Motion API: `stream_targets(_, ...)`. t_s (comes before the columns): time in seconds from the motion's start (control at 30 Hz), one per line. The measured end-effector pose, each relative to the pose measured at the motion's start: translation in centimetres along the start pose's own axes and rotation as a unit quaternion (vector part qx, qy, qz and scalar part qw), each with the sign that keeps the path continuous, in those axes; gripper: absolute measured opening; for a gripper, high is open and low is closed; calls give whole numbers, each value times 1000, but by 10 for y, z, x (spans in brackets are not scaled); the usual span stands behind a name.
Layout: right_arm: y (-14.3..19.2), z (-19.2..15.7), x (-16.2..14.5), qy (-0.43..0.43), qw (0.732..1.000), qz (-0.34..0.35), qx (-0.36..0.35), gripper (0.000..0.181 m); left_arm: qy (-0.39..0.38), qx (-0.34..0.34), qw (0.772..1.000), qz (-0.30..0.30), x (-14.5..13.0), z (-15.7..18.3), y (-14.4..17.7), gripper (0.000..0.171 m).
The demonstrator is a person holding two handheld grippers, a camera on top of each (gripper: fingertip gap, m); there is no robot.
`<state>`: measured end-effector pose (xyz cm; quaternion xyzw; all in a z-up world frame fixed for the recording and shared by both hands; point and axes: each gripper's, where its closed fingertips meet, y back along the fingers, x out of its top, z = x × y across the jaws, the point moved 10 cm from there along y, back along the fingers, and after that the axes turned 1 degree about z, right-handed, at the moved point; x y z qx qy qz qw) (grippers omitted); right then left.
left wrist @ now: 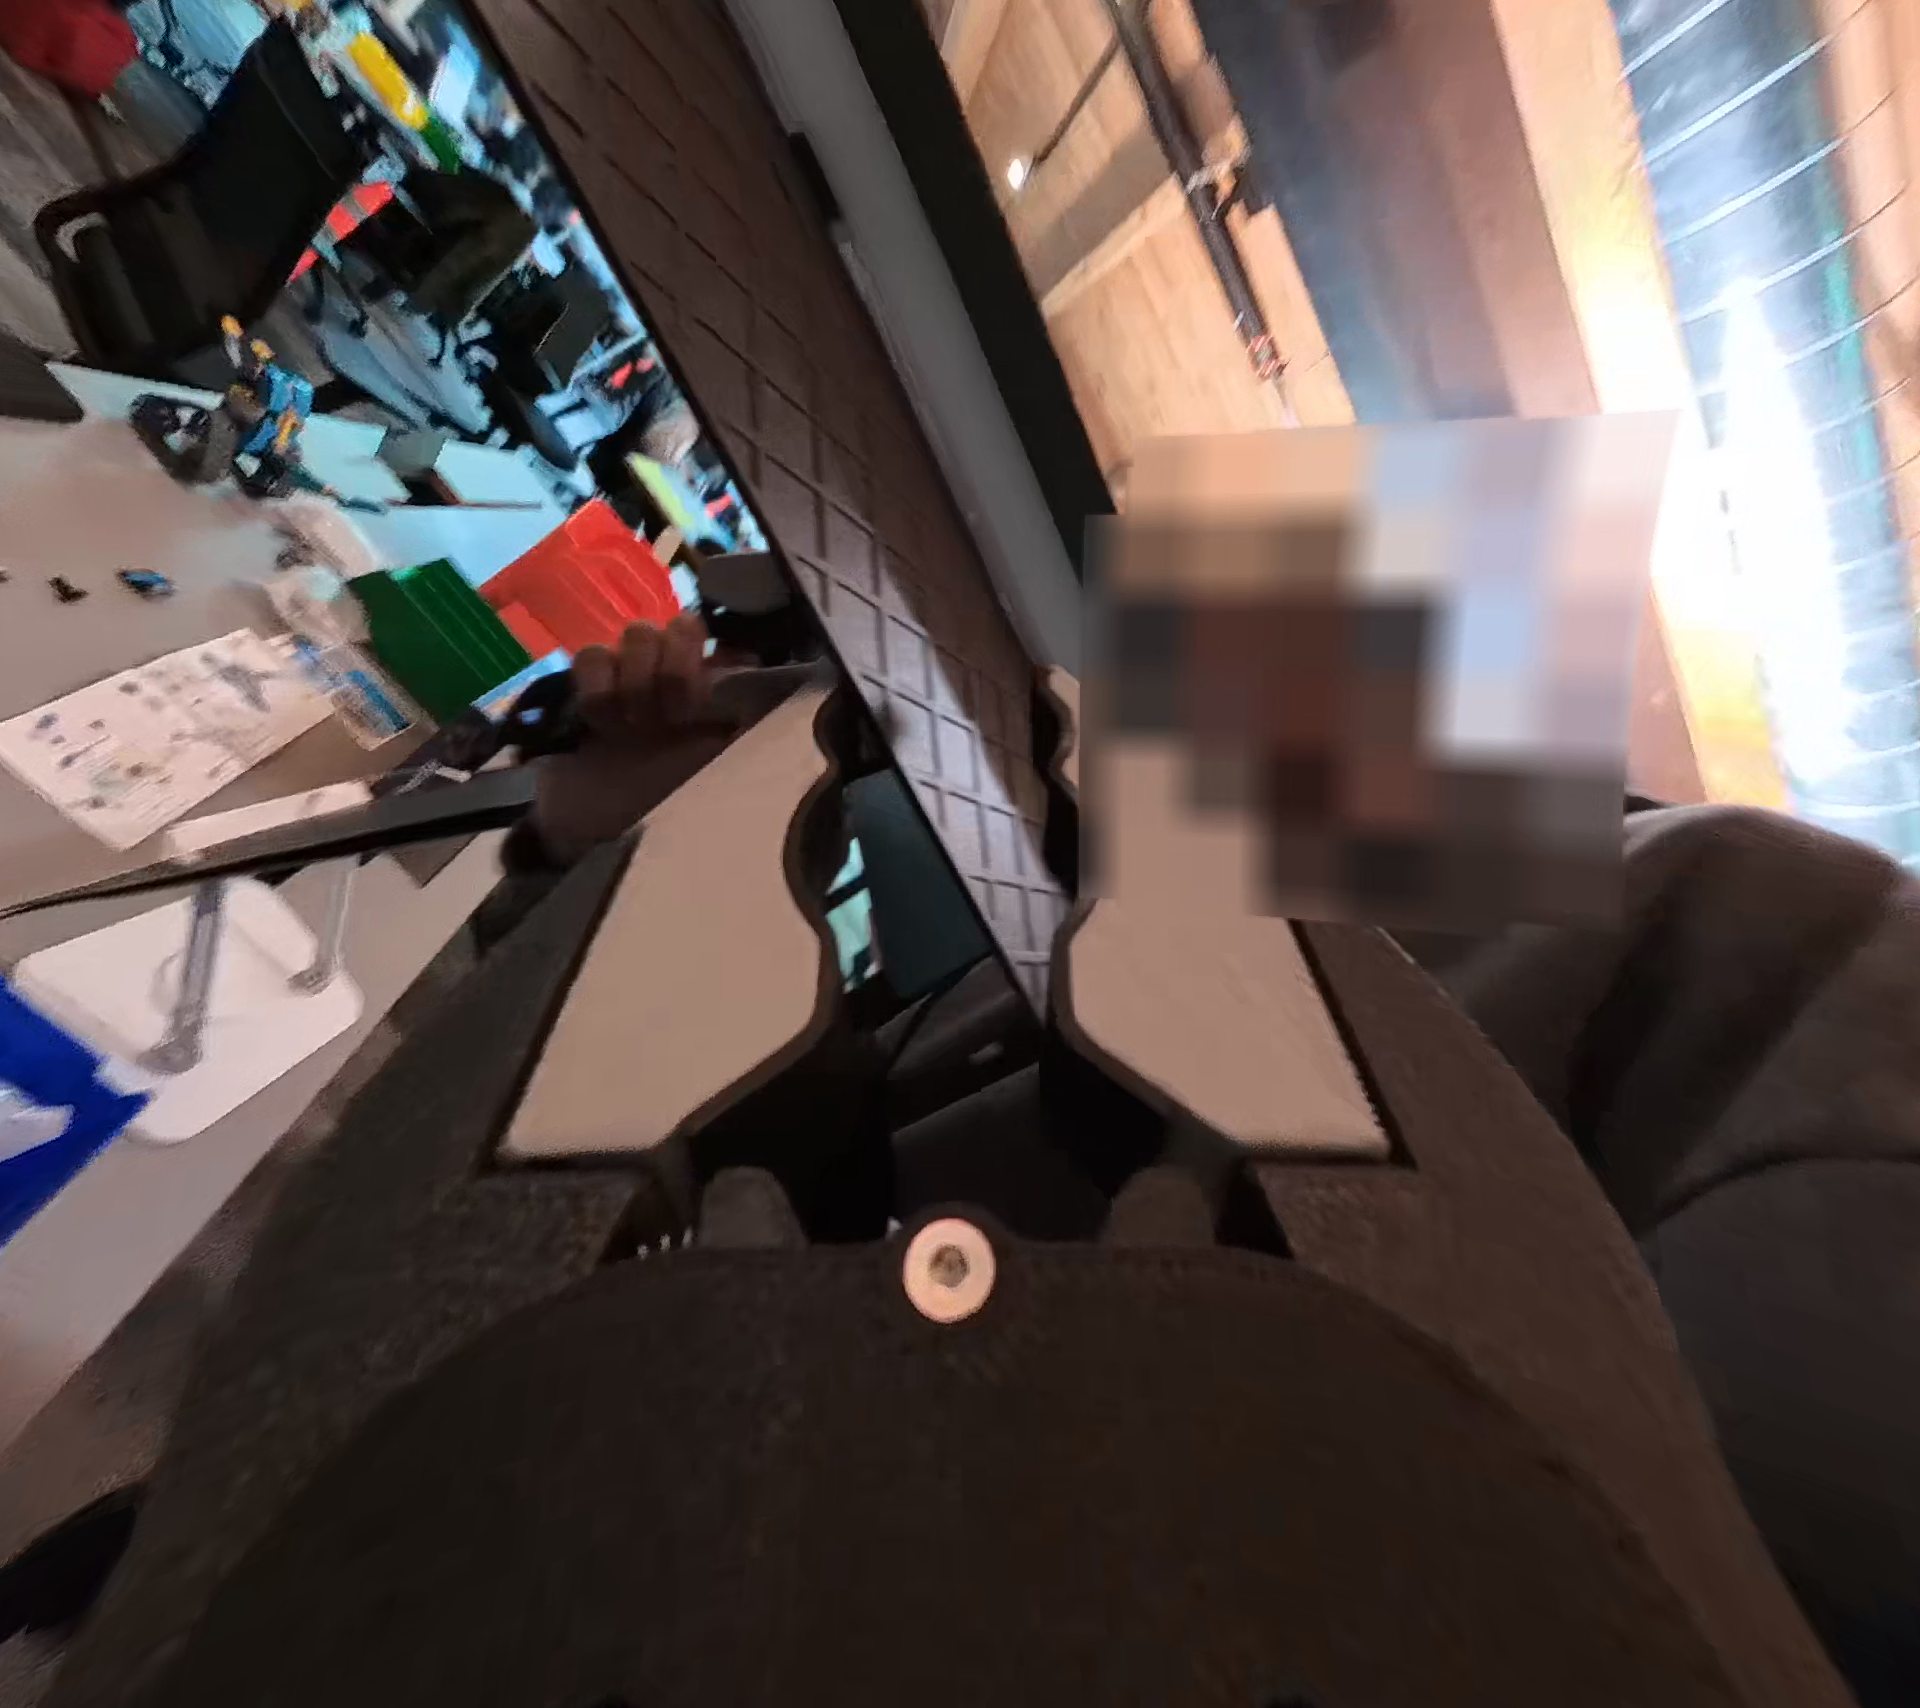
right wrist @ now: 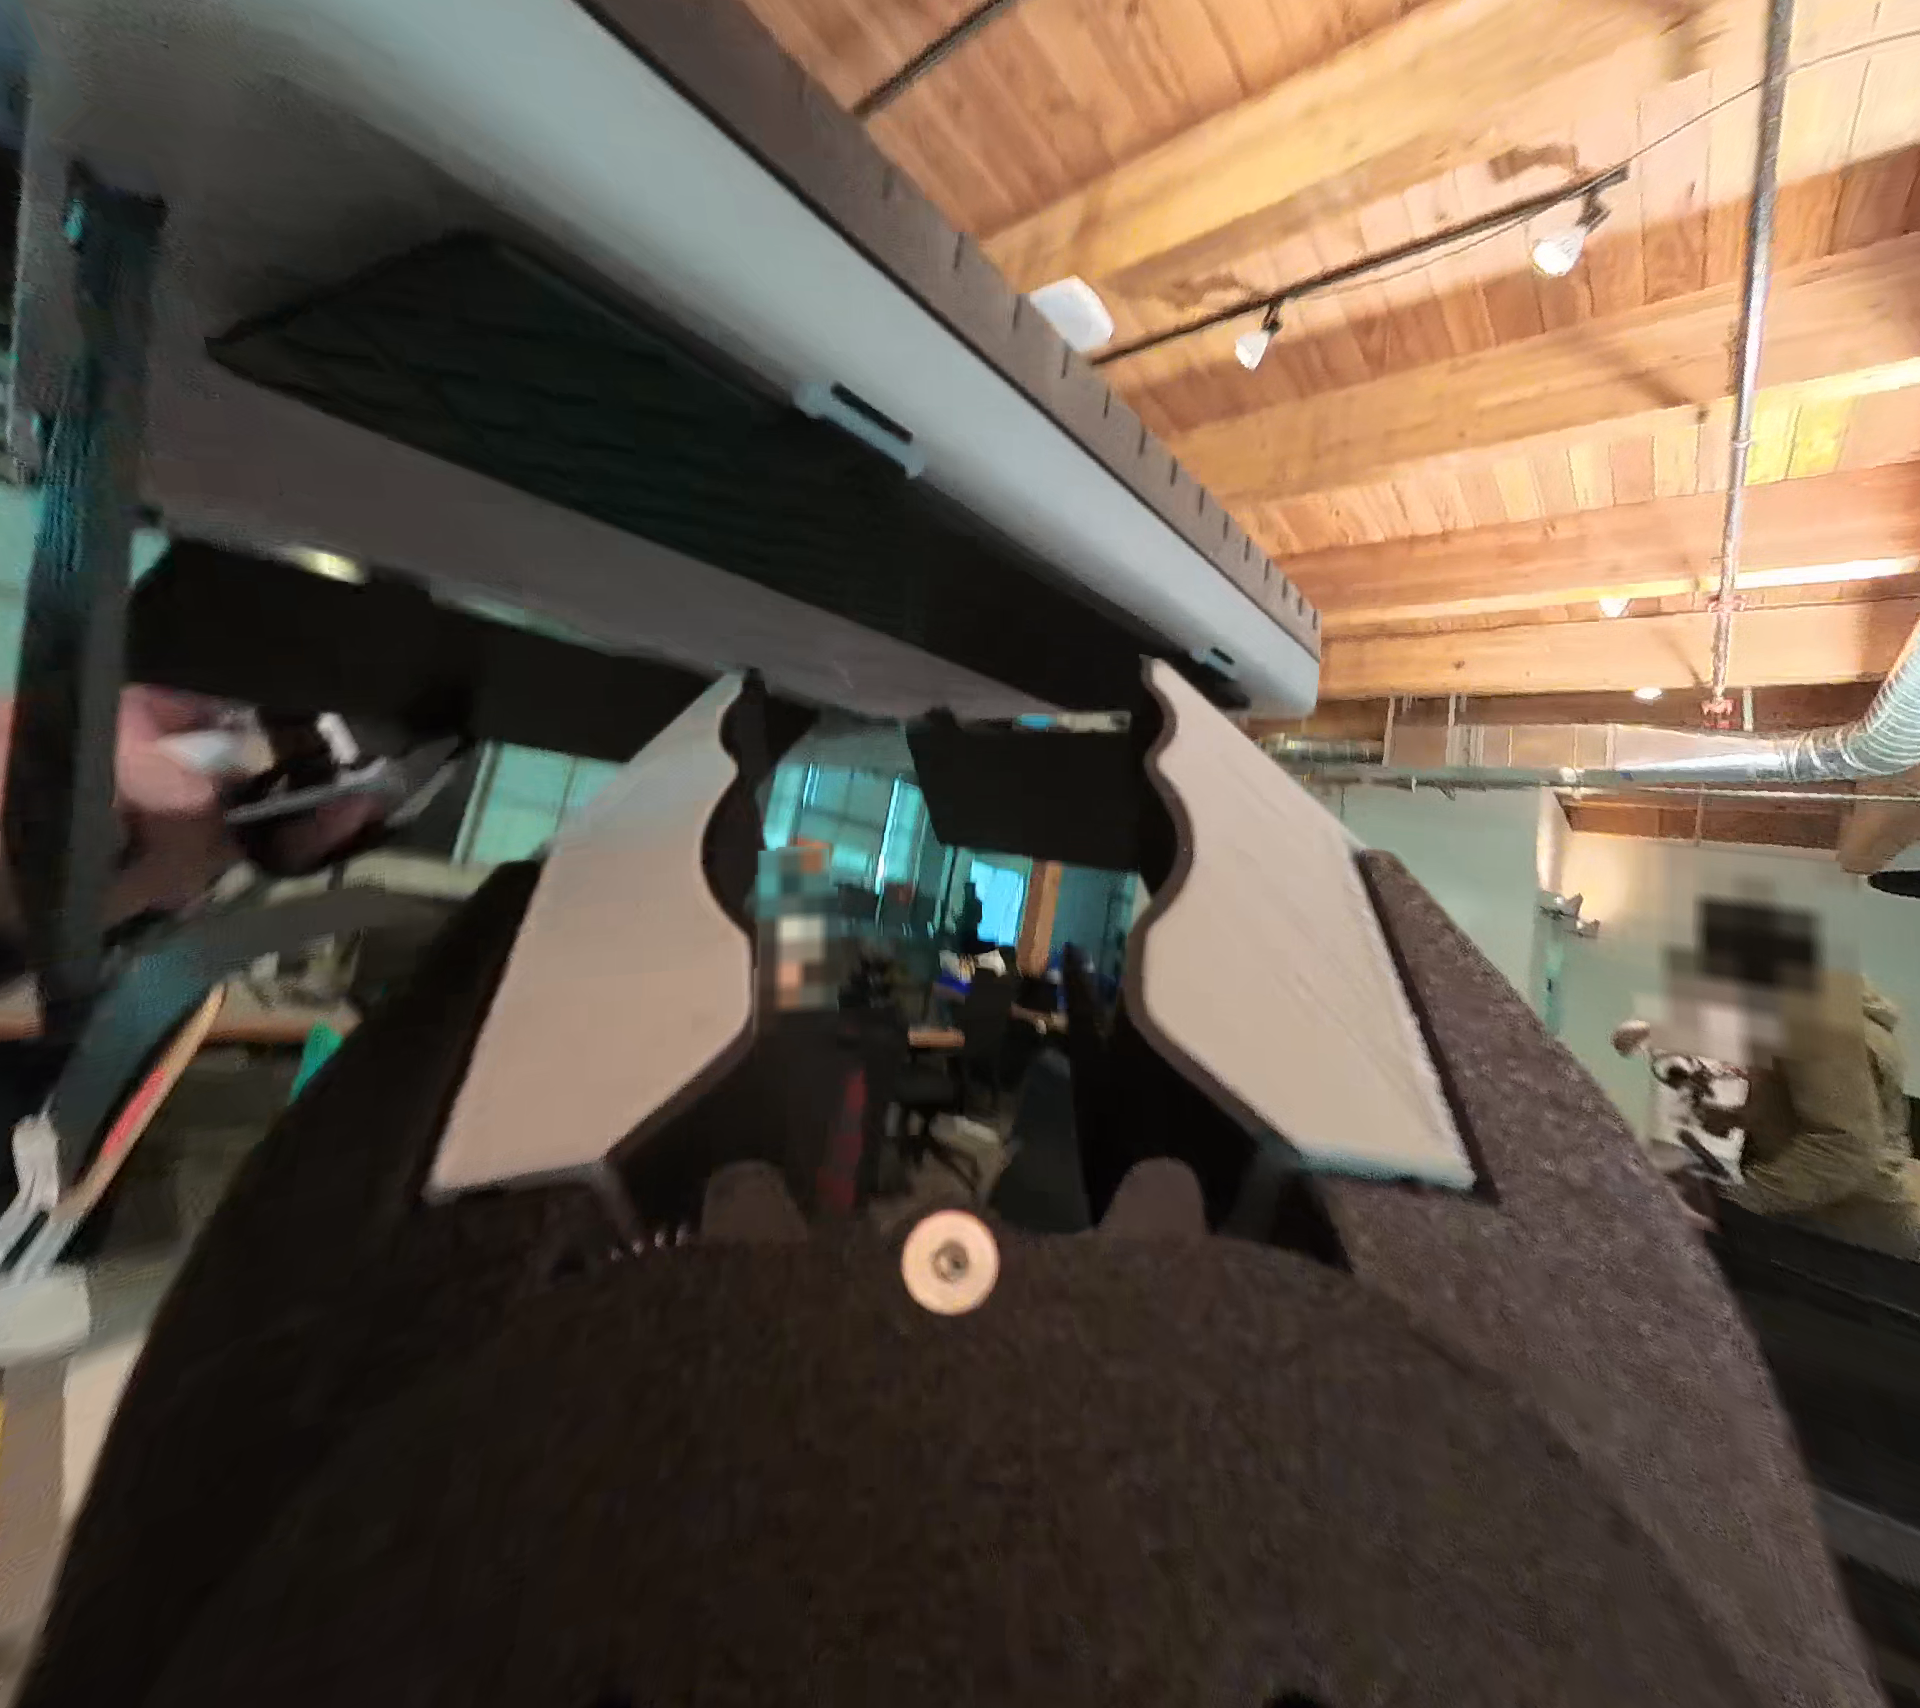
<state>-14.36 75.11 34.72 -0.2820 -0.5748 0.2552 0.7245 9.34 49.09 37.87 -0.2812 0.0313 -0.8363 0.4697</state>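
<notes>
A computer keyboard with dark keys (left wrist: 727, 256) and a grey casing is held up in the air, tilted. In the left wrist view its end passes between the fingers of my left gripper (left wrist: 935, 713), which is closed on it: the key face is turned towards the left finger, the grey back towards the right finger. In the right wrist view I see its grey underside (right wrist: 416, 152) with a black ribbed panel (right wrist: 540, 401). My right gripper (right wrist: 943, 676) is open wide and empty, its fingertips right at the keyboard's lower edge near one end.
A table (left wrist: 104, 515) at the left holds a green bin (left wrist: 436, 640), a red bin (left wrist: 592, 578), a printed sheet (left wrist: 156, 744) and a small blue toy figure (left wrist: 265, 411). A hand (left wrist: 644, 682) and a dark sleeve (left wrist: 1714, 1035) are close. A wooden ceiling (right wrist: 1351, 100) is overhead. A person (right wrist: 1818, 1118) sits at the right.
</notes>
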Motion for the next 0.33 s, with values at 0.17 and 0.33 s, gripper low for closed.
stream_targets(0.17, -22, -23, -9, 19, 995, 74, -67, 77, -5, 29, 999, 16, -8, 2, -19, 30)
stream_targets(0.33, -34, -35, -15, 61, 978, 111, -164, 69, 31, 7, 999, 14, -9, -2, -21, 17)
